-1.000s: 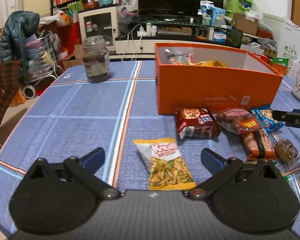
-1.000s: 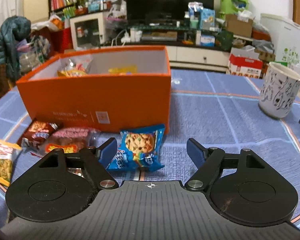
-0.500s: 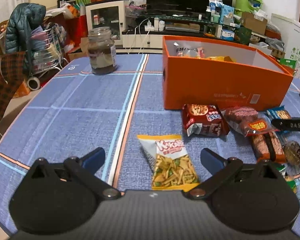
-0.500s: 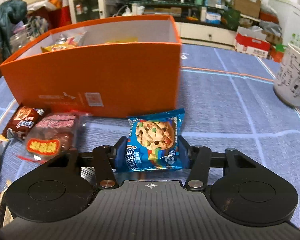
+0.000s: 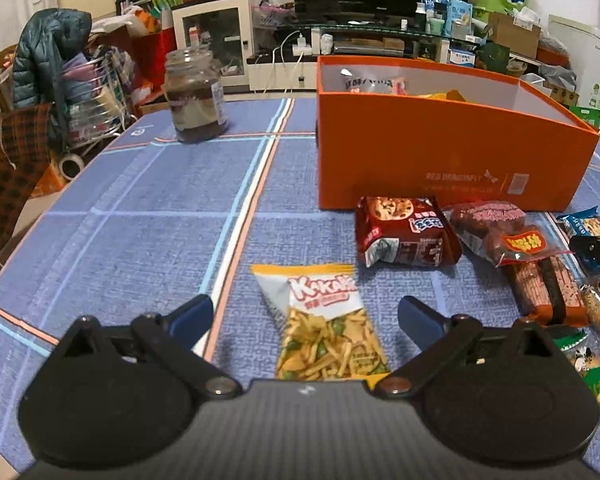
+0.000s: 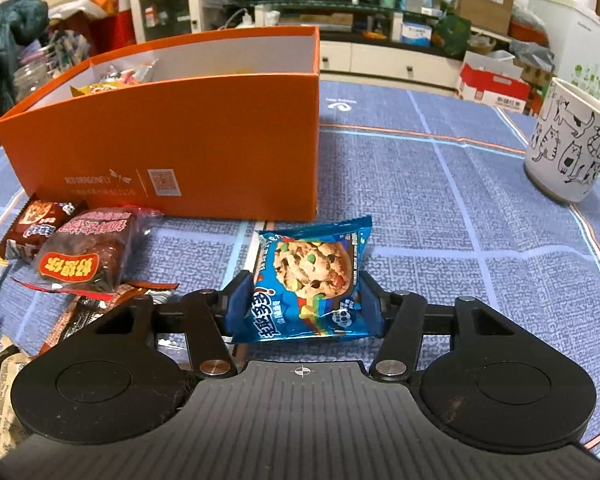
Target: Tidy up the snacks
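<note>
An orange box (image 5: 440,152) (image 6: 180,140) stands on the blue cloth with several snacks inside. My right gripper (image 6: 305,296) has both pads against a blue cookie packet (image 6: 312,276) in front of the box's right corner; its jaws are opening slightly with the packet still between them. Over a yellow snack packet (image 5: 324,328), my left gripper (image 5: 305,312) stands open, fingers well apart on either side and not touching it. A dark red cookie packet (image 5: 404,230) (image 6: 40,220) and a clear-wrapped brown cake (image 5: 496,228) (image 6: 88,252) lie before the box.
A glass jar (image 5: 196,96) stands at the far left of the table. A white mug with cat drawings (image 6: 568,144) stands at the right. More wrapped snacks (image 5: 548,288) lie near the right edge. Furniture and clutter surround the table.
The right gripper's fingers closed onto the blue cookie packet, which now sits tilted between them. The left gripper came lower and nearer to the yellow packet.
</note>
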The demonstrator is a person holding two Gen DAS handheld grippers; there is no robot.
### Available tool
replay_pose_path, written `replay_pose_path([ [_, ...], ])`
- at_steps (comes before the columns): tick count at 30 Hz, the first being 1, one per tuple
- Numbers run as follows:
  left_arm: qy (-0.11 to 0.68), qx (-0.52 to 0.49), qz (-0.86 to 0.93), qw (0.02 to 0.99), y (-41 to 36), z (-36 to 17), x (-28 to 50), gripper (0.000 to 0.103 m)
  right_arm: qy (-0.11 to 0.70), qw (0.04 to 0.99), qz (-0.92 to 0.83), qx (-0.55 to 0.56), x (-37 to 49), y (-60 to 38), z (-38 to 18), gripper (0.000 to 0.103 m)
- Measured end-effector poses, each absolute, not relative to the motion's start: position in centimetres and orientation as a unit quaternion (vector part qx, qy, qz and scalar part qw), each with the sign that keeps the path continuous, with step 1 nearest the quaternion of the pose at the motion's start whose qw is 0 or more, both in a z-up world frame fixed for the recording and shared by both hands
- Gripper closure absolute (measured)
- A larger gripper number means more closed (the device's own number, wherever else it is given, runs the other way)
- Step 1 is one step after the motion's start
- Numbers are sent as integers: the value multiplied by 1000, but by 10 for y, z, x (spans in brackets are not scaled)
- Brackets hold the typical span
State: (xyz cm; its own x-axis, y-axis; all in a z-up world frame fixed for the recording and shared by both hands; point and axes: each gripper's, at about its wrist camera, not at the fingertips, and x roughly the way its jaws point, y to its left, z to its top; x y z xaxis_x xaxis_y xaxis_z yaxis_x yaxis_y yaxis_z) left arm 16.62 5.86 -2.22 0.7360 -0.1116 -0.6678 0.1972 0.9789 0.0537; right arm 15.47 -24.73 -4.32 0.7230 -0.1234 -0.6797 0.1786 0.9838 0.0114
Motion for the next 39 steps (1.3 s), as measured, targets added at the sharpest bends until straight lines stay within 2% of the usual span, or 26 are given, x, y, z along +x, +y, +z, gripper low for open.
replay_pose_path([
  [6, 359, 69, -80, 927, 51, -30, 172, 5, 363, 927, -82, 41, 150, -244, -44, 51],
  [10, 352, 56, -73, 931, 54, -25, 175, 5, 382, 919, -84, 47, 147, -243, -39, 23],
  [13, 348, 49, -75, 933, 56, -20, 175, 5, 354, 930, -96, 34, 134, -244, -19, 7],
  [18, 353, 48, -81, 931, 53, -21, 173, 5, 317, 940, -104, 69, 120, -252, 9, 7],
  [25, 357, 35, -71, 931, 58, -23, 172, 5, 283, 947, -127, 84, 116, -254, 9, 7],
  [36, 372, 37, -68, 925, 49, -35, 171, 5, 362, 927, -90, 32, 153, -239, -22, 8],
  [39, 378, 30, -68, 923, 49, -38, 173, 5, 376, 921, -99, 29, 160, -241, -30, 13],
])
